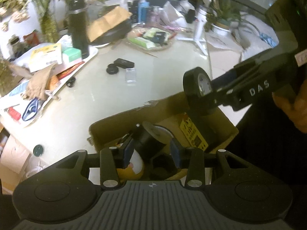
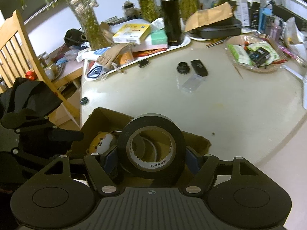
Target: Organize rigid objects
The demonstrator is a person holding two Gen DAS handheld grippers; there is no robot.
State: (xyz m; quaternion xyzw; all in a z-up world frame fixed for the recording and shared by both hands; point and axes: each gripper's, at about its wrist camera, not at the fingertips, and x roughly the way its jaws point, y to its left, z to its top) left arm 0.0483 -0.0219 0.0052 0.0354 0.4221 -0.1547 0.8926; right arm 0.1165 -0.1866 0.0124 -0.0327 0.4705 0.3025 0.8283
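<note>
My left gripper [image 1: 151, 149] is shut on a black cylinder [image 1: 149, 138] with a round flat end, held over the open cardboard box [image 1: 115, 120]. My right gripper [image 2: 151, 157] is shut on a black tape roll [image 2: 151, 132] with a brown core, also above the box [image 2: 107, 115]. The left wrist view shows that roll [image 1: 199, 88] hanging over the box's far right corner. Inside the box lie a yellow carton [image 1: 193, 134] and an orange-and-white plush toy [image 2: 101, 143]. A black round cap [image 2: 183, 67], a black bar [image 2: 199, 67] and a clear case [image 2: 192, 82] lie on the table.
A tall black flask [image 2: 171, 15] stands on a white tray [image 2: 184, 43] among cartons. A basket of packets [image 2: 253, 53] sits at the right, and a small black clip [image 2: 143, 63] lies near the tray. A wooden chair [image 2: 19, 44] and plant vases stand at the left.
</note>
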